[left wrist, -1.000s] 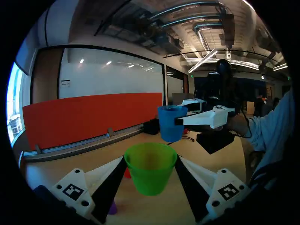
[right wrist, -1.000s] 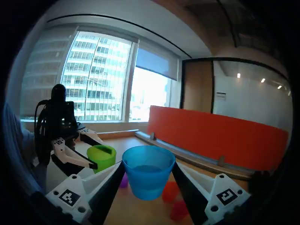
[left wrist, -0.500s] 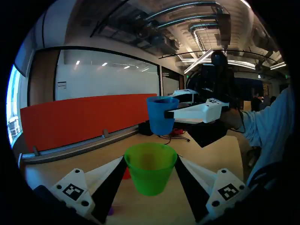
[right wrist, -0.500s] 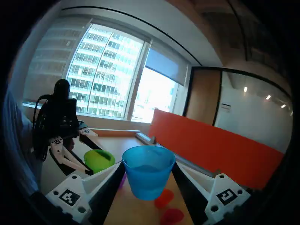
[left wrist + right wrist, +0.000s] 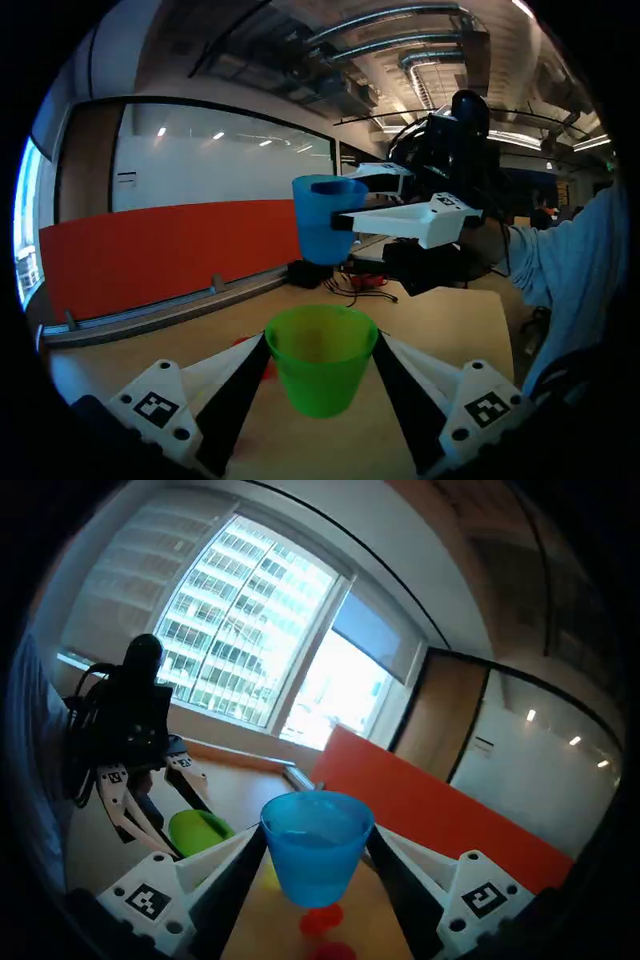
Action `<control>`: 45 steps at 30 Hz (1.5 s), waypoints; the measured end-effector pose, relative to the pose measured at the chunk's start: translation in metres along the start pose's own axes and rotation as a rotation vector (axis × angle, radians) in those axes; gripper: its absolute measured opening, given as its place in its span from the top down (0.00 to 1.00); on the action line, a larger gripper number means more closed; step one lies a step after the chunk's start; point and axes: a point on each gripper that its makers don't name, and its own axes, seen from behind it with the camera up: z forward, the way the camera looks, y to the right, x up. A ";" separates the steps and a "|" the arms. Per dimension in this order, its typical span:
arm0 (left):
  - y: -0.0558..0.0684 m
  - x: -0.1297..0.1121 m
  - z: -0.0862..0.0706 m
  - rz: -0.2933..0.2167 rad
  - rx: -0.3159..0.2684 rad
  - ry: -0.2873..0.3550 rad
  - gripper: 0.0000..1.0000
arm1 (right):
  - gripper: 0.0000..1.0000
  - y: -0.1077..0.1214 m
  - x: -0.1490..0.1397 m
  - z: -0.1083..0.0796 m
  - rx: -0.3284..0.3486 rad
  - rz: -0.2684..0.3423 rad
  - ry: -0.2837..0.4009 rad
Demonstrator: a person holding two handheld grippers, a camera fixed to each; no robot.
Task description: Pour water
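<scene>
carefully: with right gripper [image 5: 316,840] closed on the translucent blue plastic cup [image 5: 318,860] holding water, and left gripper [image 5: 320,352] clamped on the empty green plastic cup [image 5: 322,372] lower and off to the side, bring blue rim over green mouth, then tip slowly, holding green level.

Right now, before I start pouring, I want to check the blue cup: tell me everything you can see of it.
The blue cup is a tapered, translucent plastic tumbler, wider at the rim, with no handle. Water partly fills it. It stands about upright, pinched on both sides by the right gripper's black fingers. In the left gripper view it hangs in the air, higher than the green cup and not touching it.
</scene>
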 end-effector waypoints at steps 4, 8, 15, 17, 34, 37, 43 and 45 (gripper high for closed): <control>0.001 0.001 0.001 -0.008 -0.004 0.006 0.12 | 0.10 0.003 0.005 0.002 -0.002 -0.057 0.002; 0.002 0.001 0.002 -0.012 -0.007 0.009 0.12 | 0.10 0.004 0.010 0.005 -0.005 -0.112 0.005; 0.006 0.001 0.003 -0.009 -0.016 0.011 0.12 | 0.10 0.006 0.018 0.009 -0.015 -0.199 0.006; 0.007 0.002 0.003 -0.009 -0.018 0.013 0.12 | 0.10 0.008 0.019 0.010 -0.018 -0.225 0.006; 0.014 0.006 0.007 -0.006 -0.033 0.022 0.12 | 0.10 0.019 0.036 0.017 -0.039 -0.445 0.008; 0.015 0.007 0.007 -0.004 -0.037 0.023 0.12 | 0.10 0.021 0.037 0.018 -0.043 -0.476 0.006; 0.016 0.010 0.009 -0.001 -0.041 0.024 0.12 | 0.10 0.026 0.038 0.017 -0.052 -0.530 0.000; 0.016 0.010 0.010 0.000 -0.042 0.025 0.12 | 0.10 0.027 0.038 0.017 -0.055 -0.547 -0.002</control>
